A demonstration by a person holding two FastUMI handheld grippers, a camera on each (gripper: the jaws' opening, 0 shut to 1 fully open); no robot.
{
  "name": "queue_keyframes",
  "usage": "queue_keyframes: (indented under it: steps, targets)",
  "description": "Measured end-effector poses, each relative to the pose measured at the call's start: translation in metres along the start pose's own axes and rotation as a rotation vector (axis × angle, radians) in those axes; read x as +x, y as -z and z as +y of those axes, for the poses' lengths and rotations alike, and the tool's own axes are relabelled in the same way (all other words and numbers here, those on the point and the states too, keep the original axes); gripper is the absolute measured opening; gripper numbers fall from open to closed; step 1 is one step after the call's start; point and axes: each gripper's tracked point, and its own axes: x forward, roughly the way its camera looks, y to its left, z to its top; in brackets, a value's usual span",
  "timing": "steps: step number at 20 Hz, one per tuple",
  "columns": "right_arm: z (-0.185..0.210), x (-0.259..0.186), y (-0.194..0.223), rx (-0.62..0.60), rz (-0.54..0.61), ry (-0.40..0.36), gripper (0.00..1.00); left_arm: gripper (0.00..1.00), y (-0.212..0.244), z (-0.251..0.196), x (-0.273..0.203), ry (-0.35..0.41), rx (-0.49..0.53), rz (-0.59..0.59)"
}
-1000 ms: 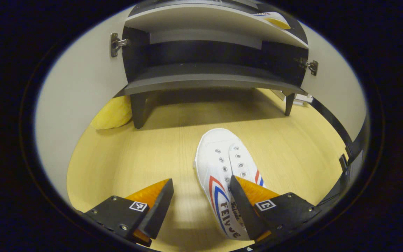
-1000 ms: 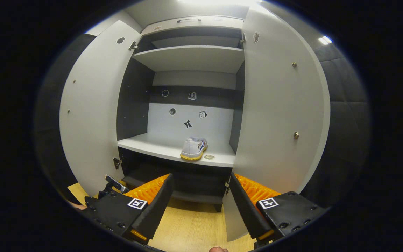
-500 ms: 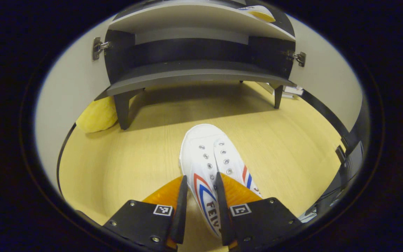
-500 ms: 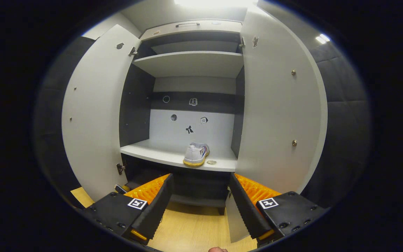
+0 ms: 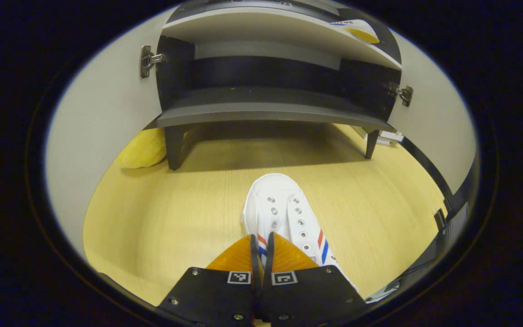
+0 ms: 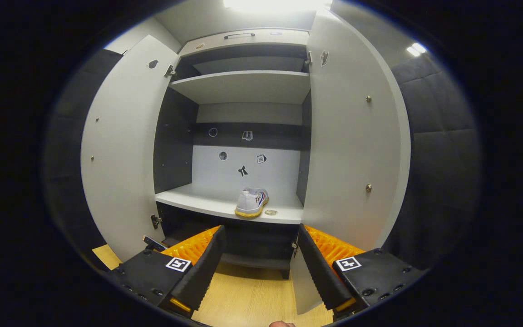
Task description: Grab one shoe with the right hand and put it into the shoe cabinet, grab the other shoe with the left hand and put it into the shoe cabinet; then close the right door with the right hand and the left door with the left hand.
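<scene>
A: Any writing you can read? Your left gripper point(image 5: 260, 245) is pinched nearly shut on the white canvas sneaker point(image 5: 284, 213), fingers clamping its side wall by the red and blue stripes; the lettering is hidden behind the fingers.

B: And the other sneaker point(image 6: 252, 202)?

A: On the cabinet's middle shelf point(image 6: 207, 203), heel toward you, yellow sole; side lettering too small to read; a small round disc point(image 6: 270, 212) lies just beside it near the shelf edge.

B: Your right gripper point(image 6: 259, 263)?

A: Jaws wide apart, holding nothing, facing the shoe cabinet point(image 6: 243, 86).

B: Room to move?

A: Both doors stand open, left door point(image 6: 120, 150) & right door point(image 6: 352, 145); shelf left of the sneaker is bare; held sneaker sits over the wood floor point(image 5: 175, 218) in front of the cabinet legs; a yellow cushion point(image 5: 143, 149) lies by the left leg.
</scene>
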Motion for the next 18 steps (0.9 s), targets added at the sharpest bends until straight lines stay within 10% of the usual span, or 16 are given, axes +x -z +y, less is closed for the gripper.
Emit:
queue_keyframes:
  steps: [18]
  targets:
    - [-0.008, -0.020, -0.008, 0.025, -0.037, 0.001, 0.96, 0.02, -0.063, -0.001, -0.060, 0.098, 0.058, -0.261]
